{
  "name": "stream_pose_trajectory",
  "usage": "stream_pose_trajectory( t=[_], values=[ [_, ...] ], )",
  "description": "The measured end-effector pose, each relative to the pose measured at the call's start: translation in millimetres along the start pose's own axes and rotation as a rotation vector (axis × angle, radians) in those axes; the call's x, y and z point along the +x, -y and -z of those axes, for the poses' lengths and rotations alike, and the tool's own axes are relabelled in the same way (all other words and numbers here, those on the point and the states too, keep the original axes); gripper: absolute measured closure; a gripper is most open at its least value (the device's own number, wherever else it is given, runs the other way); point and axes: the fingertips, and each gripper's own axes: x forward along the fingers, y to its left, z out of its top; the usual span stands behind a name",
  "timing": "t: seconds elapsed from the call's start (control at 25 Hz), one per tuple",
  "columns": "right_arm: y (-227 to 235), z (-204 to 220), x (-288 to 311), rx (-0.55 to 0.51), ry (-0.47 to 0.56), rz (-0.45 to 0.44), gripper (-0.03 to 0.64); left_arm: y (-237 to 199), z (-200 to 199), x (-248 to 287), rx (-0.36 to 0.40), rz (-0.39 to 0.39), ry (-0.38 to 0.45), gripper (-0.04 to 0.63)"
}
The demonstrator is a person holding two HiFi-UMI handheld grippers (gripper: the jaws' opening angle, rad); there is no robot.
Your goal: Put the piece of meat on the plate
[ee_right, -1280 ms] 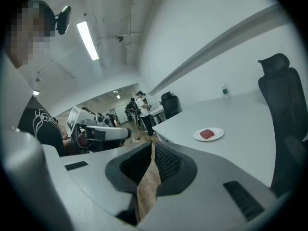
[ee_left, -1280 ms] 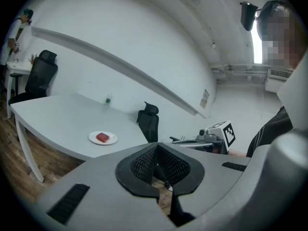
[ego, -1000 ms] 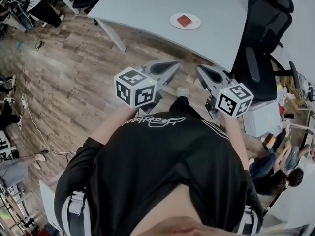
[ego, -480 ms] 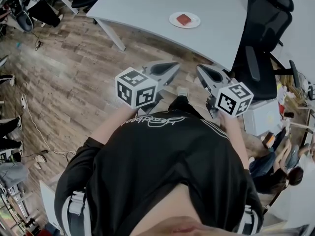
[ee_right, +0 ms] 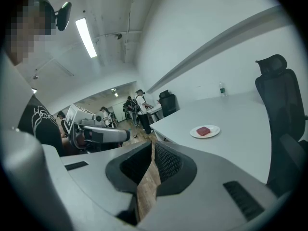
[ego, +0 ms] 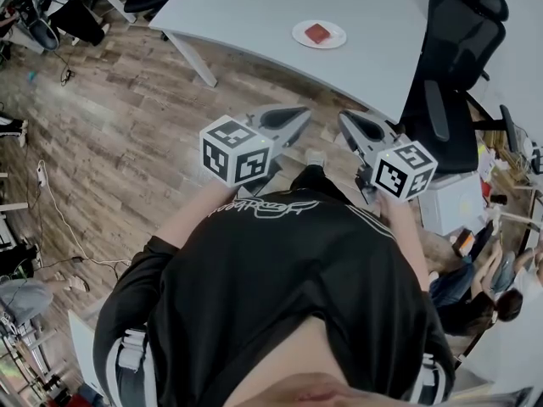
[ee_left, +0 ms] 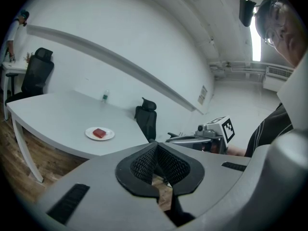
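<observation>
A red piece of meat [ego: 318, 33] lies on a small white plate [ego: 332, 41] on the grey table [ego: 254, 7], far ahead of me. Both grippers are held close to my chest over the wooden floor, well short of the table. The left gripper [ego: 301, 114] is shut and empty, and so is the right gripper [ego: 344, 119]. In the left gripper view its jaws [ee_left: 156, 147] meet, with the plate [ee_left: 109, 134] and meat [ee_left: 99, 133] far off at the left. The right gripper view shows its jaws [ee_right: 152, 144] together, with the plate [ee_right: 214, 130] and meat [ee_right: 204, 130] beyond.
A black office chair [ego: 454, 66] stands at the table's right end, close to the right gripper. A table leg [ego: 195, 62] slants down at the left. Cables [ego: 51, 202] lie on the floor at the left. People sit at the lower right [ego: 475, 299].
Grippers, plate and meat have kept their places. Only someone's feet at the left edge of the head view have shifted.
</observation>
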Motion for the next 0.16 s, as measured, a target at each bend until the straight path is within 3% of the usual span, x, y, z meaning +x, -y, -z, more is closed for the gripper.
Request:
stream_pose_trajectory(
  t=[0.16],
  values=[
    [3.3,1.1,-3.8,0.002,0.001,0.001,0.594,2.0,1.2,4.8,0.000,0.000,-0.007,0.588]
  ],
)
